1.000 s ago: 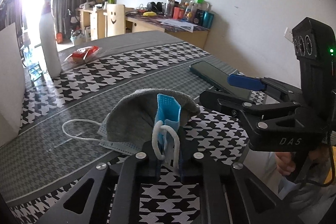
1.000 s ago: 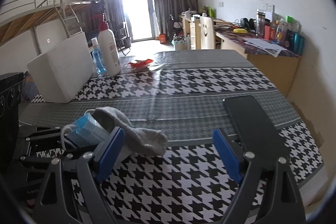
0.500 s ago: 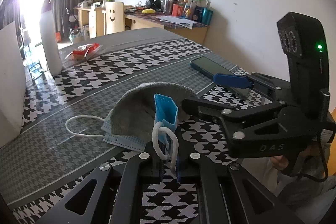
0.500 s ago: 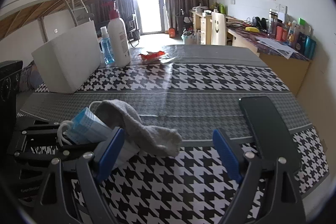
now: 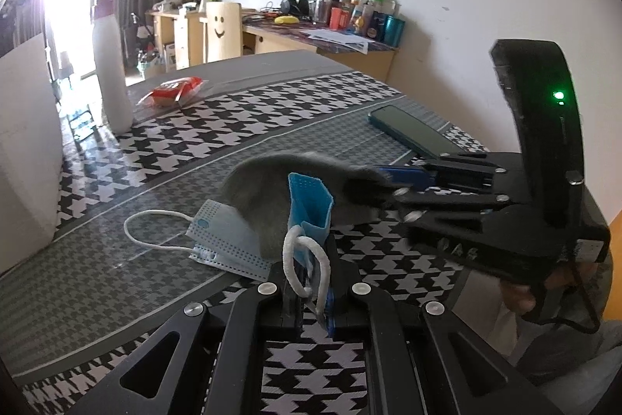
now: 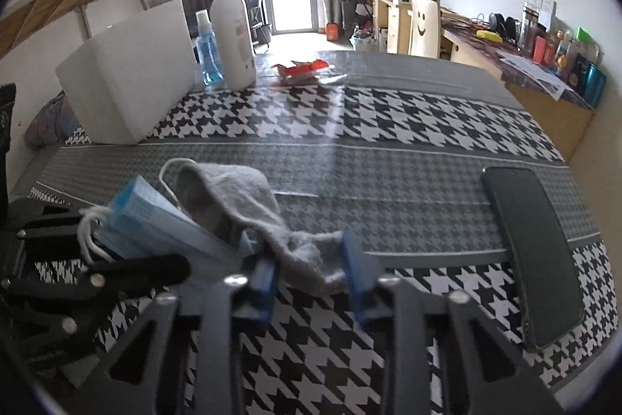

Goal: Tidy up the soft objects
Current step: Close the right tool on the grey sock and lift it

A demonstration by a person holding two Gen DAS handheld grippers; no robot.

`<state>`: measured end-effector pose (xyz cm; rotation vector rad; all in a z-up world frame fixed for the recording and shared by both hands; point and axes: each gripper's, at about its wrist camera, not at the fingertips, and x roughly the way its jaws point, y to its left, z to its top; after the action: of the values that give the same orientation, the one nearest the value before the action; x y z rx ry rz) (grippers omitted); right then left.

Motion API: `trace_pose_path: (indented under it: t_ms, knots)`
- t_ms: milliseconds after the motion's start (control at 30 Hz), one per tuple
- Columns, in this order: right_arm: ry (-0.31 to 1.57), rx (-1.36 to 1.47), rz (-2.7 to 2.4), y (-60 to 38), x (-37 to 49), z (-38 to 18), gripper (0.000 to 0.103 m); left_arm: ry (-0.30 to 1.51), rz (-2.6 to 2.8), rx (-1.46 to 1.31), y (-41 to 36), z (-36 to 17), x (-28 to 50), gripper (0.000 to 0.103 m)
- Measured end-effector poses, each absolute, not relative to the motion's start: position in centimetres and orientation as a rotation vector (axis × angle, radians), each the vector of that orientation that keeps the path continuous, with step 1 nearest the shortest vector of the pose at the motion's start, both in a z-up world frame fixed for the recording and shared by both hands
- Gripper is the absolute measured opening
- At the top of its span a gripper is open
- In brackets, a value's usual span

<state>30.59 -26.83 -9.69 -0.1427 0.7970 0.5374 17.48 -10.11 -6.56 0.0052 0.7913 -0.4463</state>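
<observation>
Between the right gripper (image 6: 309, 277) jaws, just narrowing, grey sock (image 6: 299, 251) toe, left gripper (image 5: 311, 282) jaws clamping blue mask (image 5: 307, 216)

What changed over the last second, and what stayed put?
The right gripper moved in toward the grey sock, and its jaws have just been closing around the sock's toe end, pads at or near the fabric. The left gripper stays shut on the blue face mask. The phone and white bottle have not moved.
</observation>
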Motion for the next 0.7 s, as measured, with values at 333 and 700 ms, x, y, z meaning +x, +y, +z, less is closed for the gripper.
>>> trace_pose_path:
  t_ms: [333,700]
  knots:
    - [0.800,-0.093,0.428,-29.9,29.2,-8.7,0.022,0.775,-0.408,0.005,-9.1,-6.2,17.3,0.012]
    - [0.732,-0.088,0.421,-30.4,28.0,-7.5,0.066,0.796,-0.383,0.015,-9.2,-7.0,18.0,0.044]
